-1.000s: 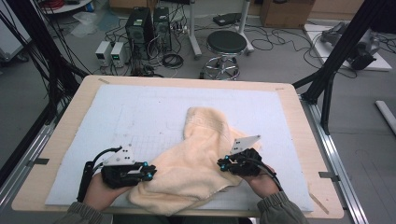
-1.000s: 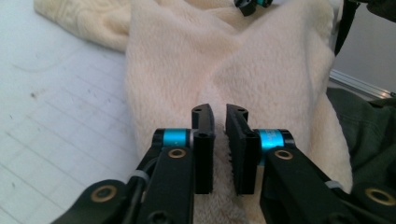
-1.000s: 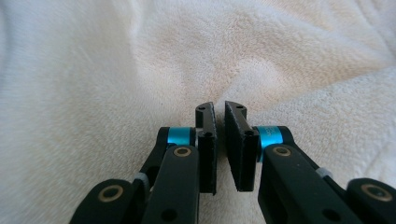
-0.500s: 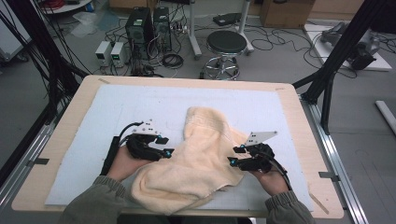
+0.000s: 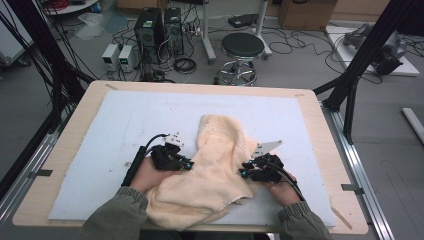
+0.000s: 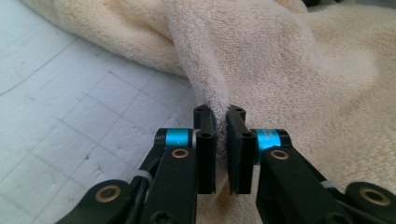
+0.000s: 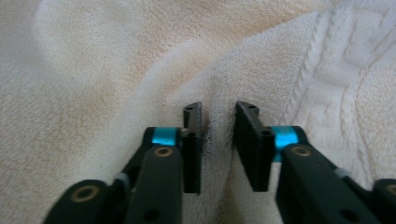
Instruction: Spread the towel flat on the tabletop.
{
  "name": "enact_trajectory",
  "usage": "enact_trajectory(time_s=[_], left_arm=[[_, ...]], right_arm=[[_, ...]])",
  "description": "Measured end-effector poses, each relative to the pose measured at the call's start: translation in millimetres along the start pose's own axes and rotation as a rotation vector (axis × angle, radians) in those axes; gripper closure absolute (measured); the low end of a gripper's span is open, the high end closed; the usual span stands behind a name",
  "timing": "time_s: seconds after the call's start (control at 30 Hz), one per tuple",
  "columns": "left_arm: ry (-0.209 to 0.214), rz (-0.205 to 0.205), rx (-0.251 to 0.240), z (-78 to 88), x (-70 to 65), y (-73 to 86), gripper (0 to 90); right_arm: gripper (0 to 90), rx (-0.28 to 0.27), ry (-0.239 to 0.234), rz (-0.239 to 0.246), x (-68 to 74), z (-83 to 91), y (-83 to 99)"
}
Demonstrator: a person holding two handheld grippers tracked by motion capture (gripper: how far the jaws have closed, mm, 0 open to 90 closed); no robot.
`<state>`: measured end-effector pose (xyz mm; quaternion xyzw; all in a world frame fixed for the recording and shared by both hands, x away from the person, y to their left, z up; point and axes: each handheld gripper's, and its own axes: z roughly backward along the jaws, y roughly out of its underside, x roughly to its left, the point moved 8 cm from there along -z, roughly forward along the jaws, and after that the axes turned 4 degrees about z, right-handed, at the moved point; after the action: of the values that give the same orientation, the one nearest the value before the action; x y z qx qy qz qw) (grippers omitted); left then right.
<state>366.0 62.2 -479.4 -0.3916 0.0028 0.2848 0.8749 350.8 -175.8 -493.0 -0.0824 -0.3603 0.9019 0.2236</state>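
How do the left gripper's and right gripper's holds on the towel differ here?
The left gripper pinches a towel fold tightly, with bare white mat beside it; the right gripper holds a thicker fold with a wider gap, near the towel's woven border. Both jaws have just closed on cloth.

A soft, fluffy towel (image 5: 215, 170) in pale yellow lies bunched up in the lower middle of the high view. One part sticks up toward the middle like a hump, and the rest spreads wide toward the bottom edge. It has many folds and a woven band along one side
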Motion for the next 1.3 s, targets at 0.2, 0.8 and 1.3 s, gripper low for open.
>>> enact_trajectory(time_s=[0.2, 0.8, 1.3], left_arm=[[-0.057, 0.02, -0.072, 41.6, 2.8, 10.1, 85.0], [-0.114, 0.04, -0.191, 129.1, -52.7, 69.2, 84.1], [-0.148, 0.005, -0.382, 124.5, 15.7, 1.5, 56.4]], right_arm=[[83.6, -0.03, -0.052, 0.017, 4.4, -4.3, -17.2], [75.3, -0.067, -0.22, 0.161, 64.4, -0.1, -70.3], [60.1, -0.093, -0.015, -0.046, -4.6, 11.5, -47.5]])
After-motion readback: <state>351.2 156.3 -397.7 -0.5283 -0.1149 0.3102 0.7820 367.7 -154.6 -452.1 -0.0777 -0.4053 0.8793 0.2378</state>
